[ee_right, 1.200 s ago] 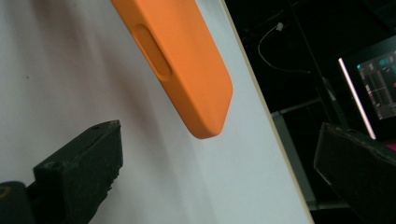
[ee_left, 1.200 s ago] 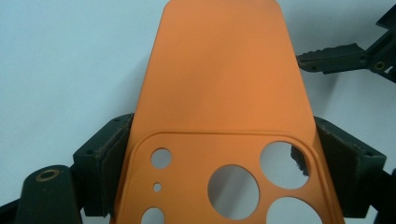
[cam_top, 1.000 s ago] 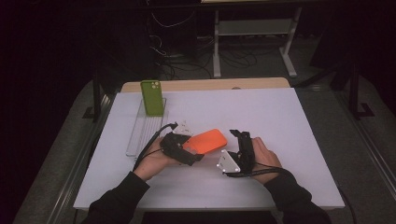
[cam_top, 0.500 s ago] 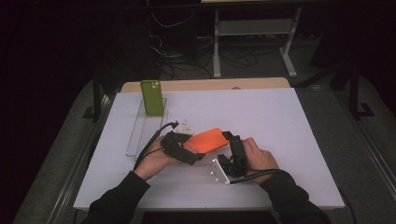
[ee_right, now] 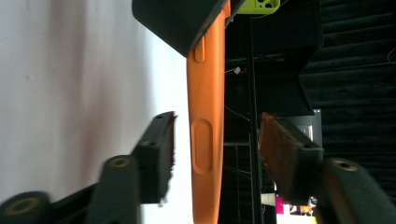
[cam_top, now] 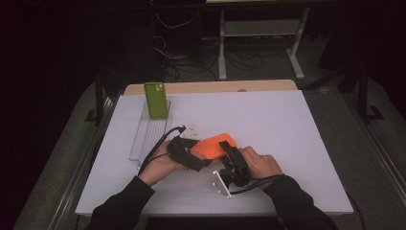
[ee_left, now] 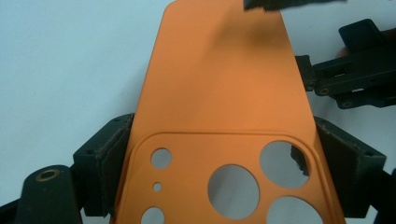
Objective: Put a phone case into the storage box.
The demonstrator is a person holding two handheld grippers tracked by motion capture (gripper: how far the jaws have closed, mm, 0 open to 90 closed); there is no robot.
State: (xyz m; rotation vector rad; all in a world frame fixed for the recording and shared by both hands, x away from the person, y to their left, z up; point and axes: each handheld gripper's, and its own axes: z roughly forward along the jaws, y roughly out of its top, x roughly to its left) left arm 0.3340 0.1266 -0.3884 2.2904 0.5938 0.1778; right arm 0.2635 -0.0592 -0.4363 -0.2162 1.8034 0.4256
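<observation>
An orange phone case [cam_top: 215,146] hangs just above the white table near its front middle. My left gripper [cam_top: 195,154] is shut on its camera-cutout end, and in the left gripper view both pads [ee_left: 109,161] press the sides of the orange case [ee_left: 219,88]. My right gripper [cam_top: 231,152] straddles the other end of the case from the right. In the right gripper view the edge of the orange case [ee_right: 205,116] runs between the right gripper's [ee_right: 217,140] jaws, which have just been closing. A gap still shows on each side of the case.
A green phone case [cam_top: 156,99] stands upright at the far end of a clear slotted rack [cam_top: 143,136] at the table's left. Small white bits [cam_top: 191,128] lie beside the rack. The white table top [cam_top: 297,129] stretches away to the right and back.
My right gripper has moved left up to the orange case's free end and its jaws have narrowed around that end. The left gripper and the case have stayed put.
</observation>
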